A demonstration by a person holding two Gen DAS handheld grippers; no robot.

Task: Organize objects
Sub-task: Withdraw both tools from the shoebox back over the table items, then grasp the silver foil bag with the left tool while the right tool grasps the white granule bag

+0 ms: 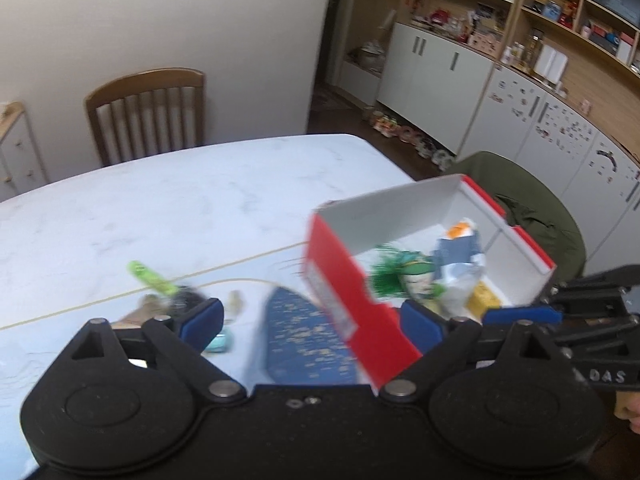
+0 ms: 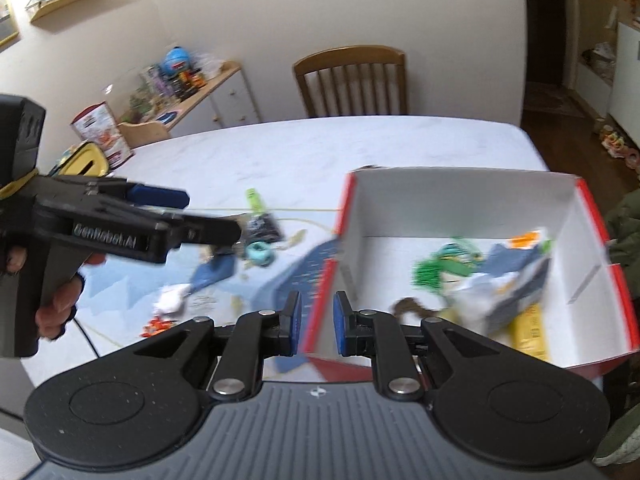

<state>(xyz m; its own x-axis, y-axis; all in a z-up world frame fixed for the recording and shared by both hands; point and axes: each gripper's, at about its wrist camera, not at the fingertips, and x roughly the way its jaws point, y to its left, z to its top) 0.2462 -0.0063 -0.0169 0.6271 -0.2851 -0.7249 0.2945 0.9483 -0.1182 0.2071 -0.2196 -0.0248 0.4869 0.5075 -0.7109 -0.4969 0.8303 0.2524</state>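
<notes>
A red-and-white cardboard box (image 1: 400,216) (image 2: 460,204) stands at the table's right edge. It holds a green-haired figure (image 1: 404,280) (image 2: 436,276), a blue-and-white packet (image 1: 460,256) (image 2: 516,280) and a yellow packet (image 2: 528,328). My right gripper (image 2: 318,322) (image 1: 520,314) has its pads close on either side of the box's left wall. My left gripper (image 1: 312,324) (image 2: 200,212) is wide open and holds nothing, above loose items left of the box. These are a green clip (image 1: 152,278) (image 2: 254,200), a teal toy (image 1: 222,342) (image 2: 260,254) and a dark object (image 2: 262,226).
A blue speckled mat (image 1: 308,340) (image 2: 308,276) lies beside the box on the white marble table (image 1: 180,200). A wooden chair (image 1: 148,112) (image 2: 352,80) stands behind the table, and a green jacket (image 1: 532,200) is to the right. A toy-laden sideboard (image 2: 192,80) is at the back left.
</notes>
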